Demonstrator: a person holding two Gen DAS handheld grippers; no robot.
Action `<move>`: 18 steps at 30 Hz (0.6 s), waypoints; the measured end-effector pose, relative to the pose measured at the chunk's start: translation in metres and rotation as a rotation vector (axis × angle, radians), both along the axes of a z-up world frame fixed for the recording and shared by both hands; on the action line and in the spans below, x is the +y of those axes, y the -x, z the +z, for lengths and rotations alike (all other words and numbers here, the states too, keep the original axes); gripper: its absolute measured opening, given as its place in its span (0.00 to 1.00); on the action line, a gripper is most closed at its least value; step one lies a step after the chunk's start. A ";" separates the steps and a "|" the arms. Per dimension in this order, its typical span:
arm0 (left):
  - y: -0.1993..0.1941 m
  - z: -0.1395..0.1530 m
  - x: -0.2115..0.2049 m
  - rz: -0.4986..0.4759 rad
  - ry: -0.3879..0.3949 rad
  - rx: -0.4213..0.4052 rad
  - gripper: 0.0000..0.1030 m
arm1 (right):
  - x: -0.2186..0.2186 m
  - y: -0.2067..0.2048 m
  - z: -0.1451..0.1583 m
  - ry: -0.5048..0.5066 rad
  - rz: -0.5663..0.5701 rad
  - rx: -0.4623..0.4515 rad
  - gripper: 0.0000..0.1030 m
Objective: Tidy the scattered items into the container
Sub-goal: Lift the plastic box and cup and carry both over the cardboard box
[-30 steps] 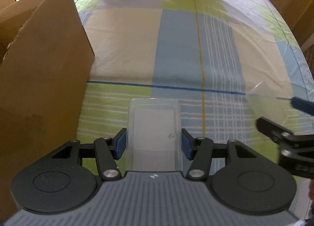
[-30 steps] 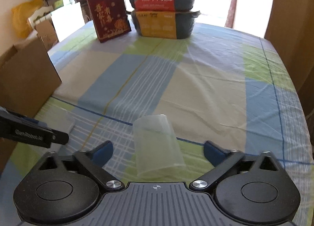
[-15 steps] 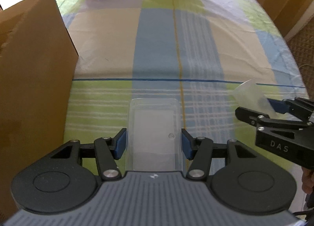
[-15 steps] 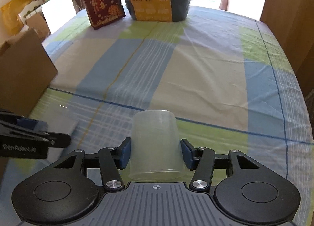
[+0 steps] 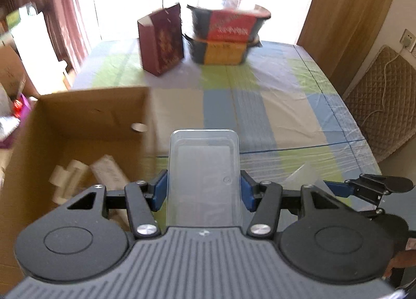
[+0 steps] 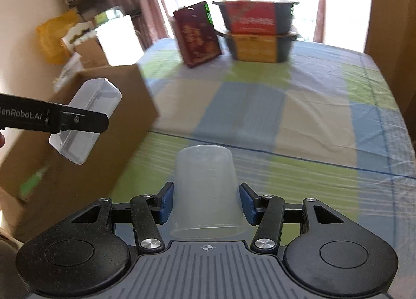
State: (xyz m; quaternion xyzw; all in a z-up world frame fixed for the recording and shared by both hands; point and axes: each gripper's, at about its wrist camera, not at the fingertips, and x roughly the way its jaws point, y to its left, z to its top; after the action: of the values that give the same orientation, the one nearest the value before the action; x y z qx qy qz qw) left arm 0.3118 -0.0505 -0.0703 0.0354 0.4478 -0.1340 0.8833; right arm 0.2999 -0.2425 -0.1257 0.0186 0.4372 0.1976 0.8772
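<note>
The left gripper (image 5: 203, 192) has its blue pads pressed on both long sides of a clear rectangular plastic box (image 5: 204, 169), so it is clenched on this box. In the right wrist view the box is in the air, beside the near corner of the cardboard box (image 5: 85, 127). The right gripper (image 6: 205, 204) is closed in the same way on a translucent plastic cup (image 6: 206, 190), which points with its base forward and is above the checked tablecloth (image 6: 299, 117).

The cardboard box stands open at the left of the table, and some pale rolls (image 5: 67, 177) and a wrapped packet (image 5: 109, 171) already lie on its floor. I judge that the step in hand is to carry both items over its opening. To do it well, the left gripper should go further left until the clear box is fully past the wall, then go lower before the pads open, because hard plastic can bounce. The cup should wait for its turn, so that the two grippers do not meet over the opening.
</note>
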 end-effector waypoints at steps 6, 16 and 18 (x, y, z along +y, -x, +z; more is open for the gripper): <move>0.016 0.021 0.061 0.024 -0.059 -0.011 0.50 | 0.059 0.014 0.039 -0.117 0.019 -0.012 0.54; -0.002 0.023 0.138 0.054 -0.152 -0.003 0.50 | 0.169 0.003 0.070 -0.097 0.112 -0.041 0.54; -0.013 0.019 0.144 0.040 -0.158 0.009 0.50 | 0.186 -0.009 0.066 -0.065 0.112 -0.040 0.54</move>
State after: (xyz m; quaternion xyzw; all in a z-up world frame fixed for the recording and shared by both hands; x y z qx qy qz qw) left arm 0.3245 0.0938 -0.0511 0.0953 0.4614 -0.0809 0.8784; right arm 0.3087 -0.0567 -0.0600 0.0189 0.4133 0.2608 0.8723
